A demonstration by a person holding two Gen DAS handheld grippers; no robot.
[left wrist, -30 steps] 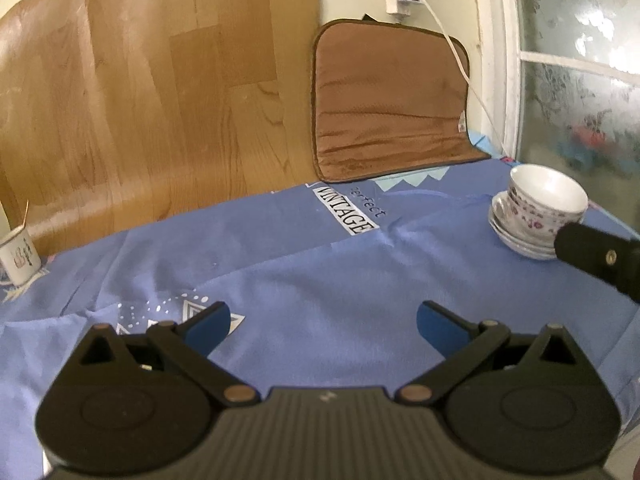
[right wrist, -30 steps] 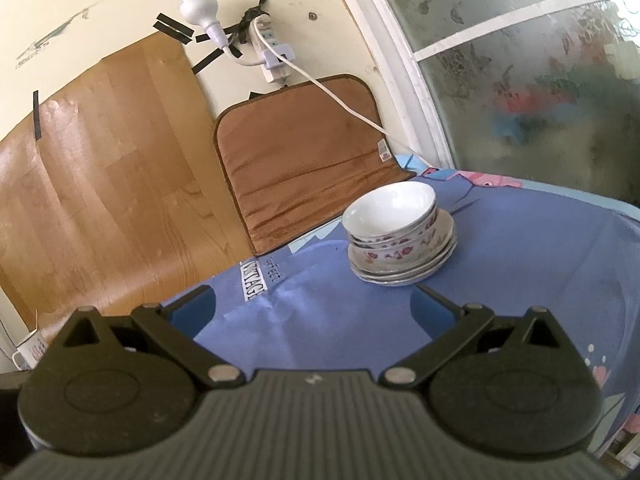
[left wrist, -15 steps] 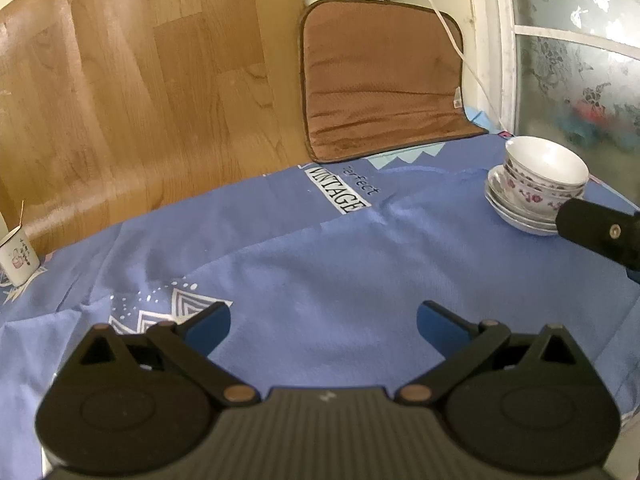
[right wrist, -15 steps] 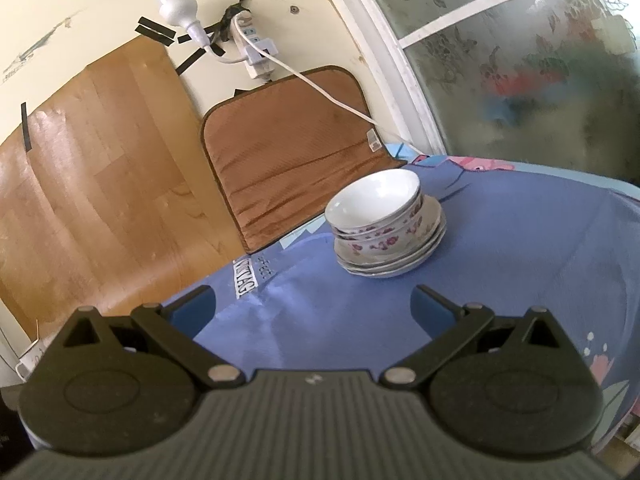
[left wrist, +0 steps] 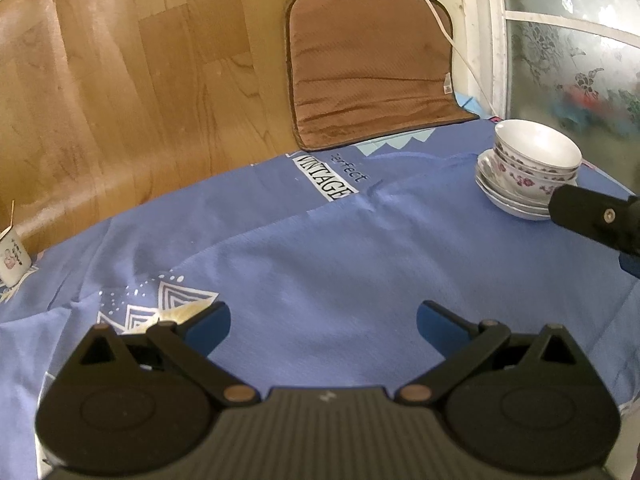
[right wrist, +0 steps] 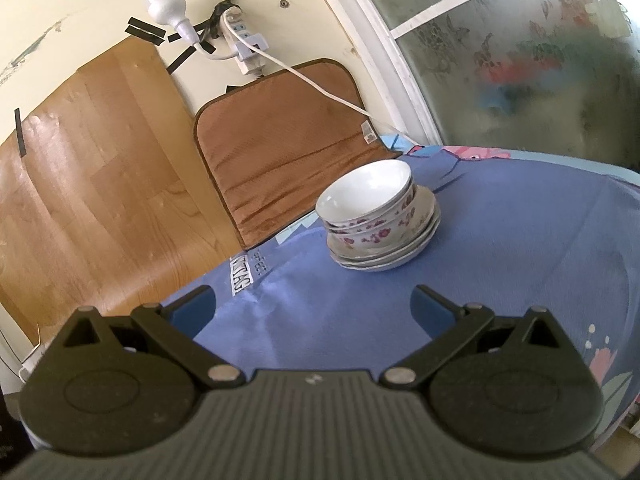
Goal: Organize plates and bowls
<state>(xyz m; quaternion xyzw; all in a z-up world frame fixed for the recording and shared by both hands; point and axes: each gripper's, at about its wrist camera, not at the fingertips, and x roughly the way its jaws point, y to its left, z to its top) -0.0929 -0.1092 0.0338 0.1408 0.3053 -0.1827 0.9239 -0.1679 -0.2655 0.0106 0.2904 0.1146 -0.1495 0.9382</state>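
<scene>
Both grippers are easing back from the dishes, which now sit farther out in each view. Left gripper (left wrist: 323, 320) is hovering with blue-tipped black fingers wide apart, holding nothing; right gripper (right wrist: 313, 307) is likewise spread and empty, pointing at the stack. Bowls (right wrist: 370, 208), glossy white ceramic with purple flower print, are nesting on shallow white plates (right wrist: 394, 246), all resting on the far right part of the table near the window. Tablecloth (left wrist: 320, 248) is a soft blue weave, wrinkled, with a printed "VINTAGE" label. Brown ribbed cushion (left wrist: 368, 68) is leaning on the wall beside a wood-grain panel (left wrist: 132, 72); frosted floral window glass (right wrist: 520, 52) is filling the right. Only the left view is showing a small cup (left wrist: 12, 254) at the table's left edge; only the right view is showing a taped bulb (right wrist: 166, 10) and power strip (right wrist: 244, 46).
</scene>
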